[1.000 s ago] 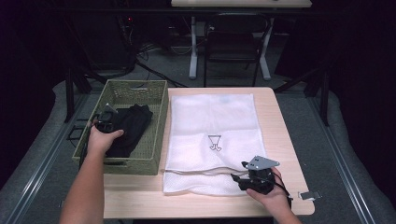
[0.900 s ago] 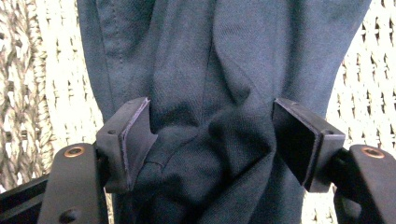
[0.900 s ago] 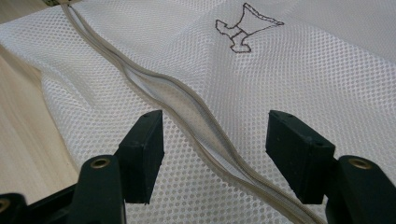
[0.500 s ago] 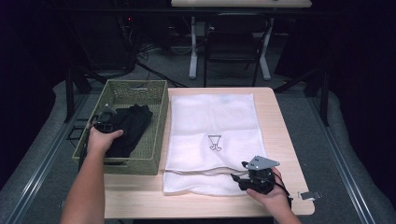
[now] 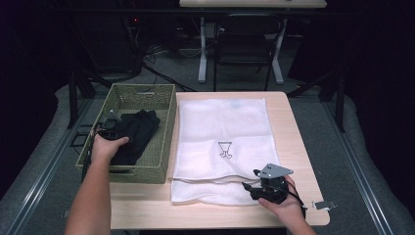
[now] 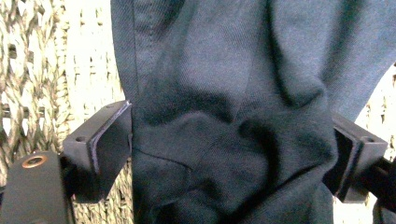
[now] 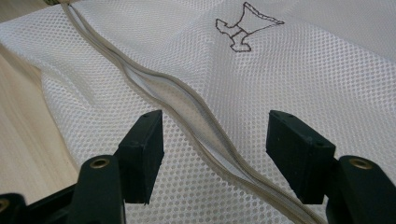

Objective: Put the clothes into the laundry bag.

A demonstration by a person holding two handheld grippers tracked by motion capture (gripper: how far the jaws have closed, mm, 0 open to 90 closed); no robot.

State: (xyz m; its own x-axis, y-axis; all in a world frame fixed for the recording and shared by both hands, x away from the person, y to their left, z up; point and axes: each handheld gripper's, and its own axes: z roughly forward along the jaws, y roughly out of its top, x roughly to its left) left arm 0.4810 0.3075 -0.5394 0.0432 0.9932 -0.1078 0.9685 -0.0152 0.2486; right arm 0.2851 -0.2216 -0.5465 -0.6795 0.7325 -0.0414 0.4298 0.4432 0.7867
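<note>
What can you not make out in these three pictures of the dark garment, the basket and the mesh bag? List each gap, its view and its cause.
- High view: the left tool is partly covered by the hand.
- Left gripper view: the dark garment is cut off by the edges, so its type is unclear.
- High view: the wicker basket's floor is hidden under the garment.
- Right gripper view: the mesh bag's inside is hidden; its zip opening gapes slightly.

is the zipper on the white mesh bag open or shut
Open, at least partly: in the right gripper view the zipper gapes along the mesh bag, its two edges parted. How far the gap runs is unclear.
</note>
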